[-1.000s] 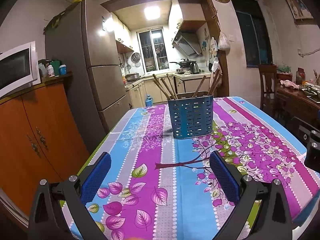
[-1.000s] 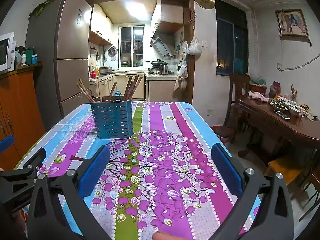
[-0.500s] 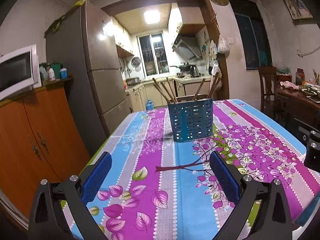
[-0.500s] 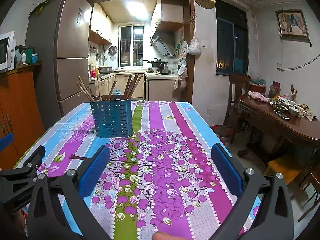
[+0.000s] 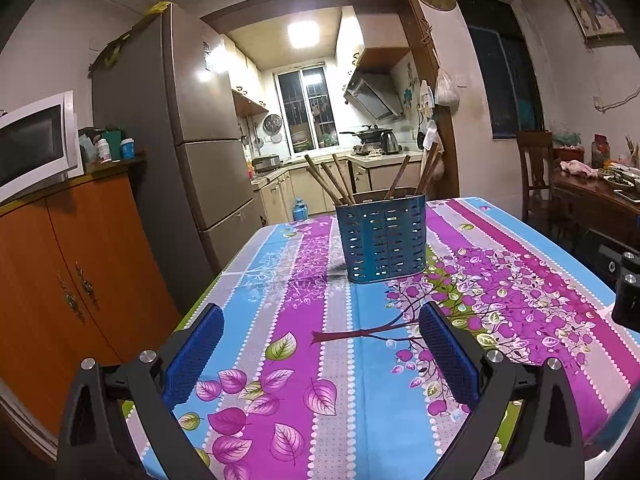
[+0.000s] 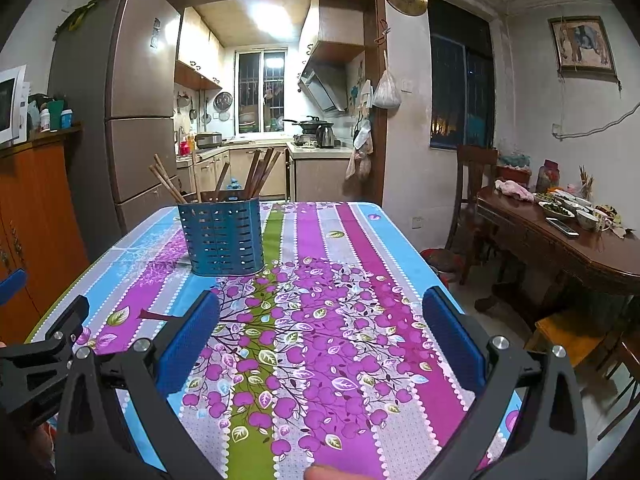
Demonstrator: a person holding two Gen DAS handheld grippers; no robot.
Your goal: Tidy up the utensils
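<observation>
Chopsticks [image 5: 332, 182] lean in the blue caddy [image 5: 382, 240] at twelve o'clock; light, stiff, likely slick, best pinched near their upper ends. Left gripper [image 5: 320, 350] and right gripper [image 6: 320, 334] hover wide apart, empty.

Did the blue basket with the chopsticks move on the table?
No. The blue basket sits at the same spot on the tablecloth, beside the green stripe; only the cameras shifted slightly.

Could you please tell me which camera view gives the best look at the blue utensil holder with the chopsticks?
The left wrist view: the blue utensil holder stands nearly centred and larger. The right wrist view shows it complete too, but smaller and off to the left.
</observation>
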